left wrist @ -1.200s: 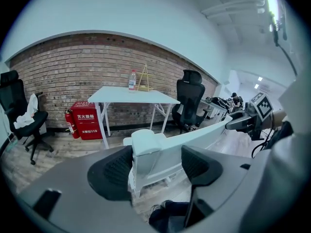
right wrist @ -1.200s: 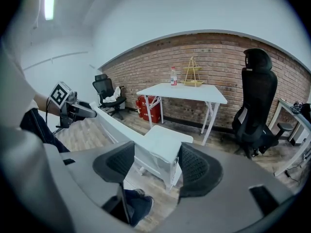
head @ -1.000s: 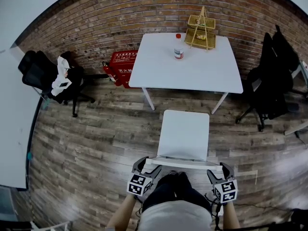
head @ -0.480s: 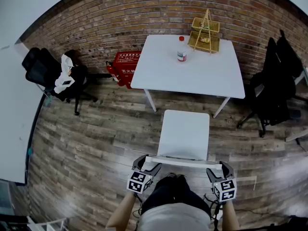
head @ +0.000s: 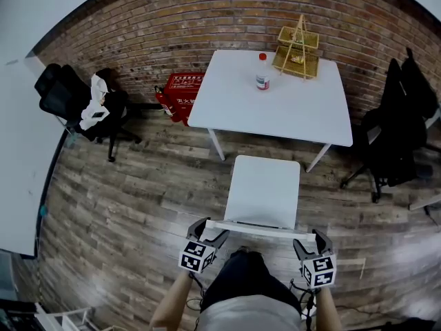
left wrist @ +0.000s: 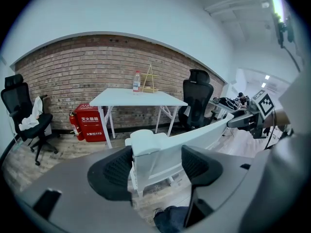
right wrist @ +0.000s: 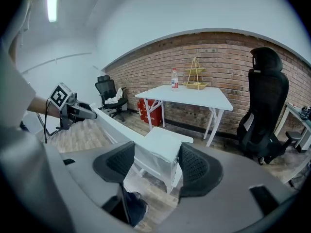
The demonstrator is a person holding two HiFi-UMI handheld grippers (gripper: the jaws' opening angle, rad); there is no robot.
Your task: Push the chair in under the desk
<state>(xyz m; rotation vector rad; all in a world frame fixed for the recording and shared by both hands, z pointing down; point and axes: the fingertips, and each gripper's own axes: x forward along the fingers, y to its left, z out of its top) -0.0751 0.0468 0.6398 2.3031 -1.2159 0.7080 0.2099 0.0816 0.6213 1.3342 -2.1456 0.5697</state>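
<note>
1. Chair [head: 264, 188], white, stands on the wooden floor [head: 138, 185] with its seat facing the white bench [head: 275, 109]. The front of the seat is near the bench's near edge but not under it, and we see a strip of floor between them.
2. We hold the left gripper [head: 210, 232] at the left top corner of the chair's backrest. In the left gripper view its jaws are clamped on that corner post, with one pad [left wrist: 114, 174] pressed against its side.
3. We hold the right gripper [head: 310, 242] at the right top corner. In the right gripper view the white corner fills the space between both pads, so this gripper is also closed on the chair.
4. Our dark trousers [head: 241, 281] show just behind the backrest, between the two grippers.
5. On the bench, towards the brick wall [head: 207, 19], stand a clear bottle [head: 262, 72] with a red cap and, to its right, a wire basket stand [head: 299, 47].
6. A red box [head: 182, 95] sits on the floor by the bench's left end.
7. A black office chair [head: 69, 98] stands well to the left, and another black chair [head: 396, 126] stands to the right of the bench.
</note>
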